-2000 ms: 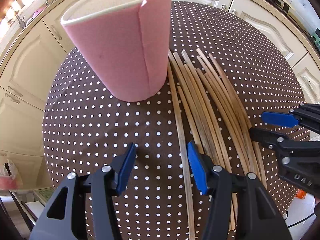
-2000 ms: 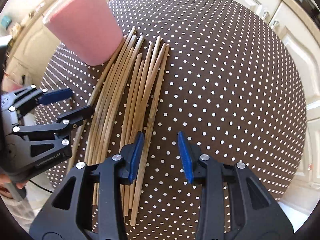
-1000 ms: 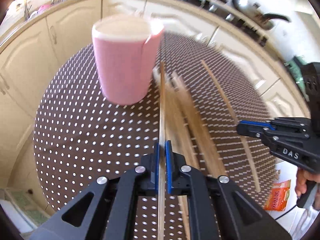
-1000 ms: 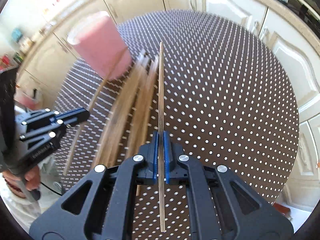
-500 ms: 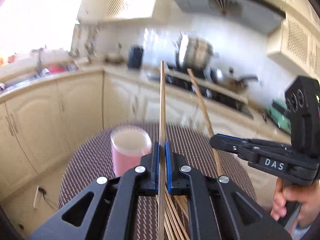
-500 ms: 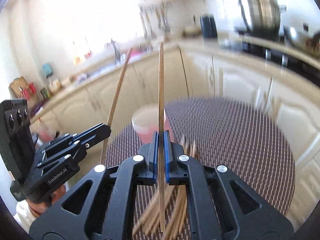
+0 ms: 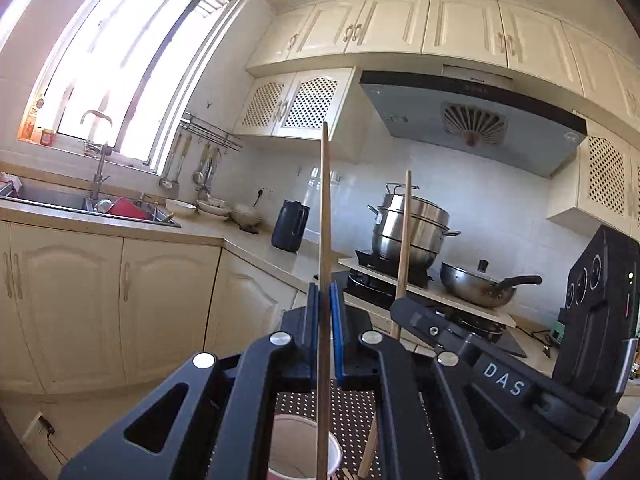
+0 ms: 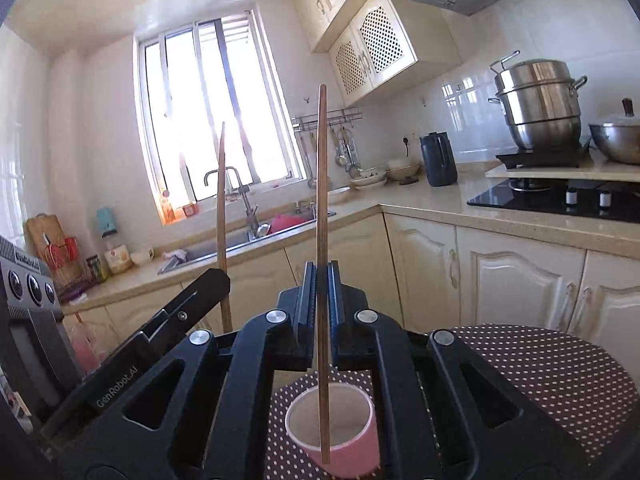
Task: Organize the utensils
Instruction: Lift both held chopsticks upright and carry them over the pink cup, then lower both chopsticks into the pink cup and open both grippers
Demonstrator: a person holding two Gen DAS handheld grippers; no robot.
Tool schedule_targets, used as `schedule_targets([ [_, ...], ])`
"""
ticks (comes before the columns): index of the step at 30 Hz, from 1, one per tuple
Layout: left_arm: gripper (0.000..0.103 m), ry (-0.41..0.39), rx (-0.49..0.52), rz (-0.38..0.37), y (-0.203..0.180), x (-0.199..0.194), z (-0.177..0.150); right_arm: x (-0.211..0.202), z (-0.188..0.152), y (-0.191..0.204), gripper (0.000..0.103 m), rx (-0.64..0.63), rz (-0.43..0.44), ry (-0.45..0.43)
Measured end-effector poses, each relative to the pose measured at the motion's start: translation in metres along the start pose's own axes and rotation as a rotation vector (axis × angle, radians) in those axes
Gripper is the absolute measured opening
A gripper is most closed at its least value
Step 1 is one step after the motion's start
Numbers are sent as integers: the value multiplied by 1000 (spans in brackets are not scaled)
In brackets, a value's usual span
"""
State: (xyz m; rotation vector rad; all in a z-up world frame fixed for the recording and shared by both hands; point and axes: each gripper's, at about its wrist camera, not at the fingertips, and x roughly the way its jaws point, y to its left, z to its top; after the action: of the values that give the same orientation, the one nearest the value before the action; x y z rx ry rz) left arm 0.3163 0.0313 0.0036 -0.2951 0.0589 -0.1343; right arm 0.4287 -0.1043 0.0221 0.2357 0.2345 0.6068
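Observation:
My left gripper (image 7: 324,292) is shut on a wooden chopstick (image 7: 325,208) that stands upright between its blue pads. Beneath it sits the pink cup (image 7: 304,448) on the dotted brown table (image 7: 352,408). The right gripper (image 7: 404,312) appears at the right, also holding a chopstick (image 7: 403,248) upright. In the right wrist view my right gripper (image 8: 322,272) is shut on its upright chopstick (image 8: 322,200), whose lower end hangs in front of the pink cup (image 8: 336,428). The left gripper (image 8: 218,278) with its chopstick (image 8: 221,200) shows at the left.
Kitchen counters and cream cabinets (image 8: 500,276) ring the round table (image 8: 552,364). A sink (image 8: 240,236) lies under the window. Steel pots (image 7: 412,224) stand on the stove (image 7: 440,304). More chopsticks (image 7: 370,452) lie on the table beside the cup.
Both grippers closed on one chopstick each, lifted them off the table and tilted from pointing down at the table to level. The chopsticks now stand upright above the cup.

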Motion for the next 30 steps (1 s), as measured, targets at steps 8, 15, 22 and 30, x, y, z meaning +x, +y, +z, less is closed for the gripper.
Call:
schedule_targets([
  [8,6,1,-16,38,15,36,-25,31,-22,-18,6,17,2,-3],
  [15,6,64,22,60,16,47,-53,26,-44,-21,6,-38,-1,40],
  [22,6,112,58,61,18,25,-63,4,-56,-7,6,-125,-1,78],
  [30,6,188,111,67,15,7,-76,-7,-76,-2,6,-152,-32,151],
])
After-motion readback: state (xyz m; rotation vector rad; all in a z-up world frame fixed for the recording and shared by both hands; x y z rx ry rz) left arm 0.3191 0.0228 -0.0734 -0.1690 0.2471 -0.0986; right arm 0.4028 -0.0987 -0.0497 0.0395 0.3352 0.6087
